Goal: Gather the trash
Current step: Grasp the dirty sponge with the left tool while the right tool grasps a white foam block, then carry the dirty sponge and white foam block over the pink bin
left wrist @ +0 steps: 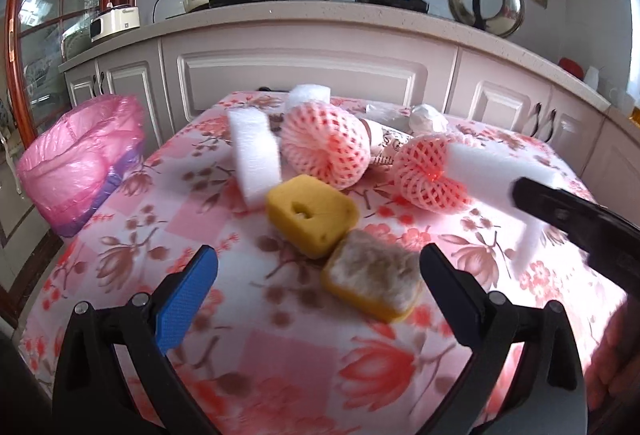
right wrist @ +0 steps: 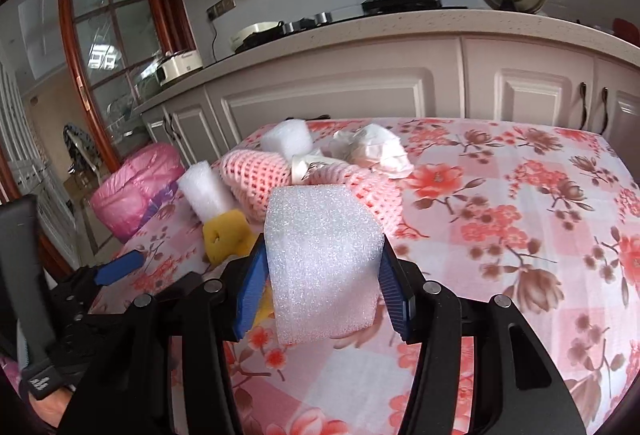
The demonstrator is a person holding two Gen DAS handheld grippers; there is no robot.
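Observation:
My right gripper (right wrist: 322,275) is shut on a white foam block (right wrist: 322,259) and holds it above the floral table; the block also shows in the left wrist view (left wrist: 500,171). My left gripper (left wrist: 320,275) is open and empty, its jaws standing either side of a worn yellow sponge (left wrist: 372,283). A second yellow sponge (left wrist: 312,213) with a hole lies just beyond. Two pink foam fruit nets (left wrist: 326,143) (left wrist: 428,175), another white foam block (left wrist: 256,155), a small foam piece (left wrist: 310,95) and crumpled white paper (right wrist: 372,151) lie further back.
A bin lined with a pink bag (left wrist: 80,159) stands off the table's left edge. Kitchen cabinets (left wrist: 312,71) and a counter with appliances run behind the table. The floral tablecloth (right wrist: 520,219) stretches to the right.

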